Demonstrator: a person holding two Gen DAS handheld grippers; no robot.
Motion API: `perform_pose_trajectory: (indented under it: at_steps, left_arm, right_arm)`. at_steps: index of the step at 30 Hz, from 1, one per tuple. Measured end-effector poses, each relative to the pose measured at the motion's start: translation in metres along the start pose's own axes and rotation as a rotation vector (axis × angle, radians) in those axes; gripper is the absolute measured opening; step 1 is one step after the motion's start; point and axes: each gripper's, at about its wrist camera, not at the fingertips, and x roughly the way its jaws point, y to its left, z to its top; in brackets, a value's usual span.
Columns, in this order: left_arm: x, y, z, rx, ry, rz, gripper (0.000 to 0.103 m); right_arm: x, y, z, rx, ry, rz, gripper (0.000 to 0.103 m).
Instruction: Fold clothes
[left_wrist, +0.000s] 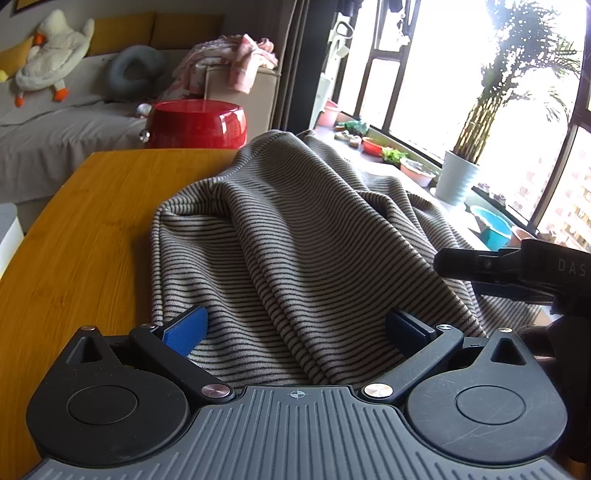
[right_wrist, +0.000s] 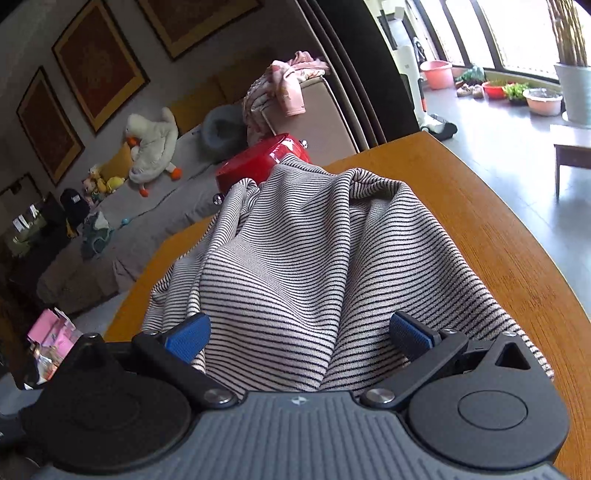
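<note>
- Lying bunched across the wooden tabletop is a striped garment, pale grey with thin dark lines, heaped in soft folds and ridges.
- The left tongs stand wide apart, their blue pads spread on either side of a thick fold of the cloth; the fabric runs between them but neither pad presses on it.
- The right tongs are just as wide, with the same cloth humped up between their blue pads and nothing pinched.
- From the left camera, the dark body of the right tool reaches in from the right edge, just over the garment's far side.
- In the right view the garment trails toward the far edge of the tabletop, its far end bunched near a red stool.
- Beyond the table stands that red stool and a grey sofa with a white stuffed duck on it.
- Pink clothes are draped over the sofa arm.
- By the bright window a potted plant stands among small bowls on the sill.
</note>
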Motion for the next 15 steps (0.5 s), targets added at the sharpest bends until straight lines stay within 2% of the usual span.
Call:
perform_pose_trajectory:
  at_steps: [4, 7, 9, 13, 14, 15]
  left_arm:
    - [-0.002, 0.002, 0.004, -0.004, 0.021, -0.005, 0.103]
    - [-0.008, 0.013, 0.015, -0.036, 0.036, -0.065, 0.103]
    - [-0.013, 0.017, 0.027, -0.035, 0.003, -0.097, 0.103]
    - [-0.003, 0.015, 0.051, -0.005, -0.032, -0.106, 0.103]
    - [0.003, 0.014, 0.053, -0.004, -0.035, -0.110, 0.103]
    - [0.009, 0.013, 0.055, 0.000, -0.035, -0.111, 0.103]
  right_arm:
    - [0.001, 0.008, 0.003, -0.058, -0.013, -0.020, 0.103]
    - [-0.013, 0.006, 0.010, -0.071, -0.142, 0.012, 0.103]
    - [-0.019, 0.006, 0.022, -0.097, -0.213, 0.012, 0.103]
    - [-0.004, 0.007, 0.045, -0.147, -0.156, 0.011, 0.103]
    - [0.002, 0.007, 0.049, -0.159, -0.135, 0.006, 0.098]
    - [0.008, 0.007, 0.053, -0.171, -0.114, 0.001, 0.088]
